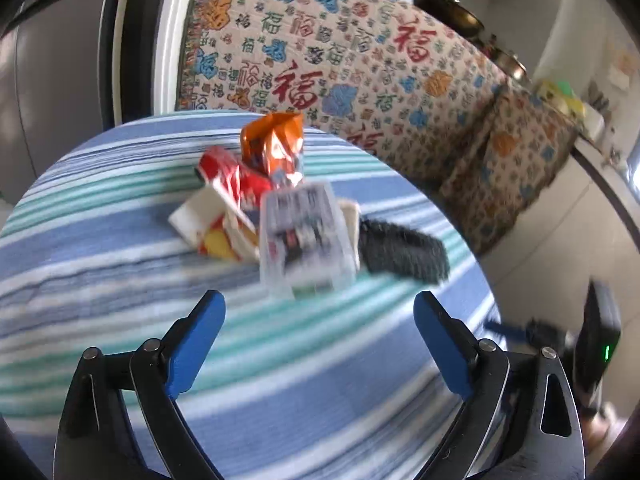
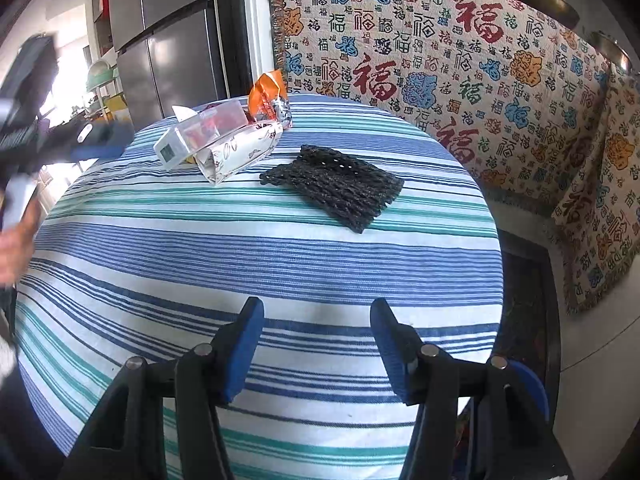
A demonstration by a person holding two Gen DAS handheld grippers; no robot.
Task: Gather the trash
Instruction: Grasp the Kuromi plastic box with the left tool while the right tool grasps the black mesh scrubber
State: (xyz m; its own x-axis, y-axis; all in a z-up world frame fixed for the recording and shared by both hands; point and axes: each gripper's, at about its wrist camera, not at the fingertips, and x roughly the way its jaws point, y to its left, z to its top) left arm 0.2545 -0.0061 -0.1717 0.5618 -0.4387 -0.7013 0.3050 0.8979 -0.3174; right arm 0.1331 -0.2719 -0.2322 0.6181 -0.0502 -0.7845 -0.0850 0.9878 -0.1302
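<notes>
Black foam net (image 2: pixel 334 186) lay flat, long axis running 10 to 4 o'clock, beside piled wrappers (image 2: pixel 224 136) on the desk (image 2: pixel 280 264). Left tool (image 1: pixel 320 316) and right tool (image 2: pixel 316 320) were both spread, empty.

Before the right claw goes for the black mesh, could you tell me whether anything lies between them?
Nothing visible does. Only bare striped tablecloth lies between the open right claw and the black mesh. The wrapper pile sits off to the mesh's left, apart from it.

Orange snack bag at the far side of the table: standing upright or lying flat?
Upright. The orange snack bag stands with its crinkled top raised above the other wrappers on the striped tablecloth.
</notes>
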